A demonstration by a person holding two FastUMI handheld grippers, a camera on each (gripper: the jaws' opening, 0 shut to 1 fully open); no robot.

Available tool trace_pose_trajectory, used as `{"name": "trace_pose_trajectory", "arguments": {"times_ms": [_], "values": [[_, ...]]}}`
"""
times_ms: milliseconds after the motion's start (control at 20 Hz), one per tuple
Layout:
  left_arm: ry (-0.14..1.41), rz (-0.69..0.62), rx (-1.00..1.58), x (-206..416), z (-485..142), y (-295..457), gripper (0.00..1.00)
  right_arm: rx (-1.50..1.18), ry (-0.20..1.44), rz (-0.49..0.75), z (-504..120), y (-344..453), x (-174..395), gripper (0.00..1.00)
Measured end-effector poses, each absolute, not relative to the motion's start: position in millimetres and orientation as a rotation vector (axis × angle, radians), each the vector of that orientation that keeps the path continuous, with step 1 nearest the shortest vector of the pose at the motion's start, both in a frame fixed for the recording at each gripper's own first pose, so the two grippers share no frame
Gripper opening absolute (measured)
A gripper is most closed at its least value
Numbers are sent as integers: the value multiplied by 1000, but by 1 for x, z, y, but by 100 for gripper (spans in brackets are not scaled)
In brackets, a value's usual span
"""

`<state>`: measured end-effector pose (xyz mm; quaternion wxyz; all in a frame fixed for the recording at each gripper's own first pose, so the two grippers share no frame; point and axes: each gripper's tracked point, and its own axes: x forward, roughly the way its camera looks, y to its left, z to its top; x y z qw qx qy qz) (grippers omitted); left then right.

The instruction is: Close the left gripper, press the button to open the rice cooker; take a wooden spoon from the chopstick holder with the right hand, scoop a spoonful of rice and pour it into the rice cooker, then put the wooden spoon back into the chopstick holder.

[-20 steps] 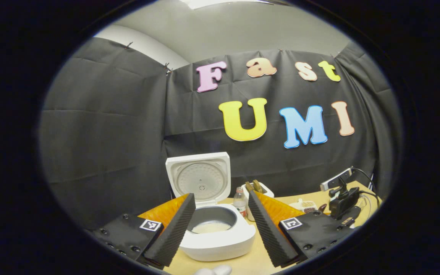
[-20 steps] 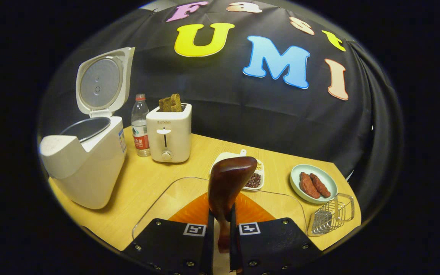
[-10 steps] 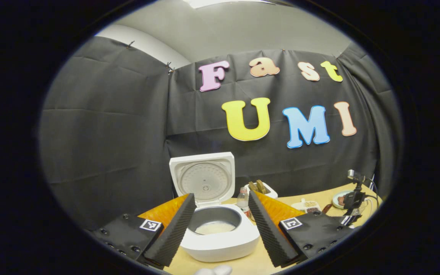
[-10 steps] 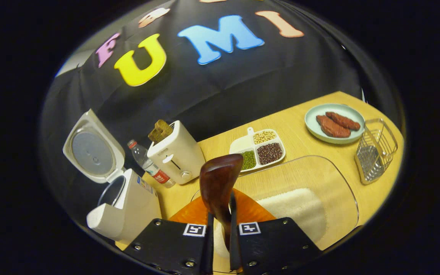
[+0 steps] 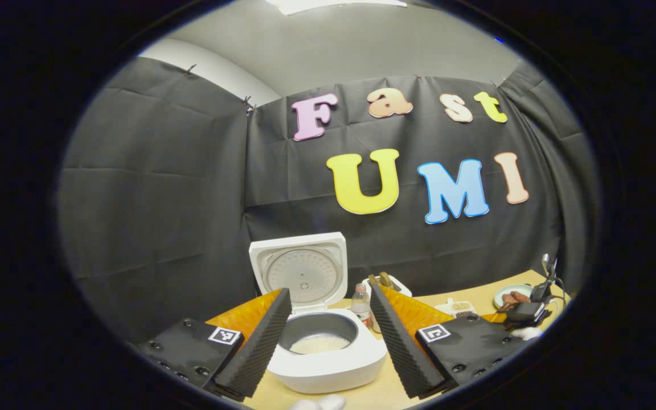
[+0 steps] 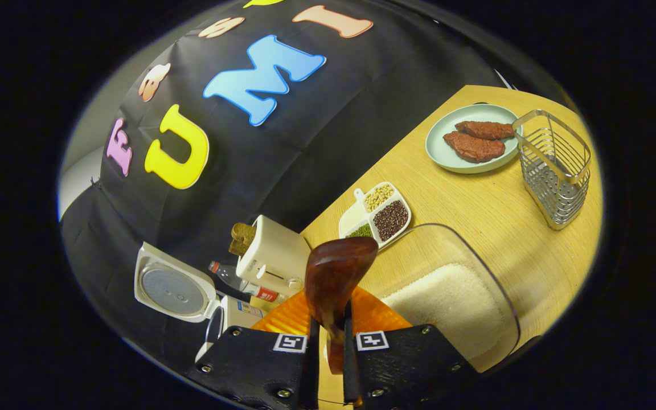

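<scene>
Since the earlier frame, little is changed in the left gripper view: the rice cooker [image 5: 326,347], lid raised, is framed between the left gripper's [image 5: 328,336] spread fingers. Further rolled, the right gripper view shows the right gripper [image 6: 328,341] clamped on the wooden spoon [image 6: 336,279], beside the rice container [image 6: 464,296], with the chopstick holder [image 6: 556,168] beyond the container.

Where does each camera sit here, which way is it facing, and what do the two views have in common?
Left gripper view: rides the left gripper, level, facing the open rice cooker; its own jaws spread apart.
Right gripper view: rides the right gripper, rolled sideways over the rice container; jaws clamp the wooden spoon.
Shared: rice cooker, toaster, bottle, plate of meat.
</scene>
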<state>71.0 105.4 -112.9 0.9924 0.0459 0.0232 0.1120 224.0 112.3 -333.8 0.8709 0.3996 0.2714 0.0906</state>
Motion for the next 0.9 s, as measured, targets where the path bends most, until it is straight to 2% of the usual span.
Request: {"name": "trace_pose_trajectory", "arguments": {"times_ms": [250, 350, 700, 900], "values": [[31, 215, 98, 73, -104, 101, 96, 943, 500, 155, -307, 74, 229, 17], [31, 209, 90, 75, -105, 99, 99, 960, 490, 145, -303, 64, 227, 17], [30, 206, 89, 73, -105, 97, 99, 1030, 483, 149, -291, 59, 223, 17], [31, 214, 90, 68, -108, 105, 96, 1080, 473, 169, -263, 66, 221, 17]]}}
